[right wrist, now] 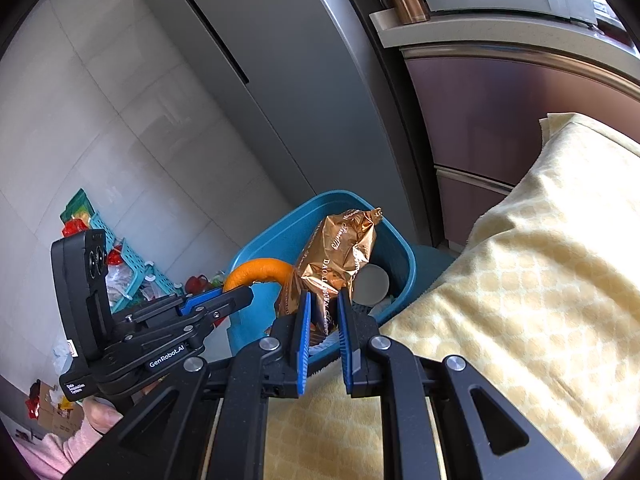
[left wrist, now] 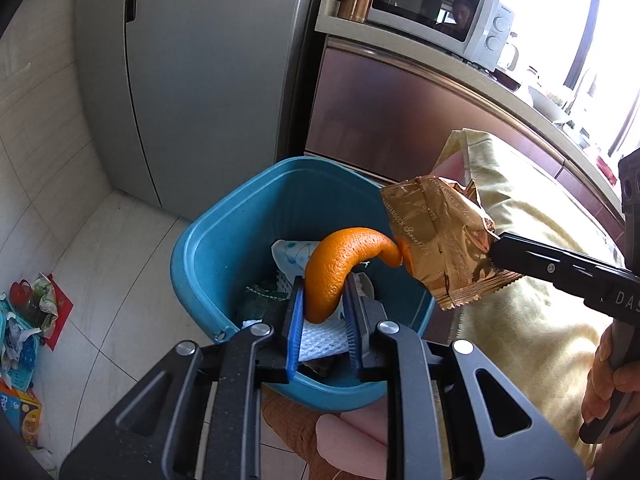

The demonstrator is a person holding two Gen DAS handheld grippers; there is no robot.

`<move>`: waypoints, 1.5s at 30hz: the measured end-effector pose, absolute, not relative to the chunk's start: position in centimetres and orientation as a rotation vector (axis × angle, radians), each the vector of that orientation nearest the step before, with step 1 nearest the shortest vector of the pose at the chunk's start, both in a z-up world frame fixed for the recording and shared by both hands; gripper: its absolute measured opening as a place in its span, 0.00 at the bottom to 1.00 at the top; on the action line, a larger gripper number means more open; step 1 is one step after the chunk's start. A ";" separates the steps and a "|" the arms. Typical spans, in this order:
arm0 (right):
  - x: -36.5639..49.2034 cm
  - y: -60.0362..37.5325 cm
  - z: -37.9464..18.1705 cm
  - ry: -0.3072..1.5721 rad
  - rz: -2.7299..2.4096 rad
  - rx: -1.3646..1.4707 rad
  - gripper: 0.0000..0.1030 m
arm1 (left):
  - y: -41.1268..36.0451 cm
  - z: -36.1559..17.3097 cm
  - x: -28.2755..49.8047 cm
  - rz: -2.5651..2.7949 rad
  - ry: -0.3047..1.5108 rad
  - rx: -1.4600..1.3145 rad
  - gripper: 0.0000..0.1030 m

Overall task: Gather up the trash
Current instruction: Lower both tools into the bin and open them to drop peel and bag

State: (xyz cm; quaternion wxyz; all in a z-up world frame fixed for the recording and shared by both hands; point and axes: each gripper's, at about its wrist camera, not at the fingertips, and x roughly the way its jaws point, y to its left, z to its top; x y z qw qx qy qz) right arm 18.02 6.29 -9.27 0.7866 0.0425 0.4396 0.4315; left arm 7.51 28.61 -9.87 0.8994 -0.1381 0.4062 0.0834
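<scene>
The orange peel (left wrist: 340,268) is pinched between the blue pads of the left tool (left wrist: 322,300), curving up and over to the right from the jaws, directly above the open mouth of the teal trash bin (left wrist: 208,248). Its far tip just meets the gold wrapper (left wrist: 440,240), a crumpled foil packet with printed lettering, which the right tool (right wrist: 323,308) grips by one end, its blue pads pressed together on the foil. In the right wrist view the wrapper stands up ahead of that tool's fingers, over the bin's near rim, with the peel arching in from the left.

Below the left tool, inside the bin, lie white foam netting (left wrist: 320,340), a pale printed paper scrap (left wrist: 292,254) and some dark green material that is hard to make out. A round whitish lid-like piece (right wrist: 374,284) shows in the bin just beyond the right tool's fingers.

To the right of both tools a yellow patterned towel (right wrist: 520,280) covers a raised surface beside the bin. A hand (left wrist: 612,376) holds the right tool's grip. Beyond the bin stand a grey refrigerator (left wrist: 200,80) and a mauve cabinet (left wrist: 380,112) with a white microwave (left wrist: 436,12) on top. Far to the left of the left tool, a teal basket with mixed litter (left wrist: 24,328) sits on the tiled floor (left wrist: 120,260).
</scene>
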 end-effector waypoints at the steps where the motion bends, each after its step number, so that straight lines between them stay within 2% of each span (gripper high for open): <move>1: 18.0 6.5 -9.3 0.950 0.930 0.087 0.12 | 28.6 -9.9 7.6 0.174 0.842 -0.286 0.19; 45: 19.7 11.8 -10.0 1.048 0.912 -0.010 0.13 | 29.1 -13.6 10.8 0.192 0.928 -0.321 0.20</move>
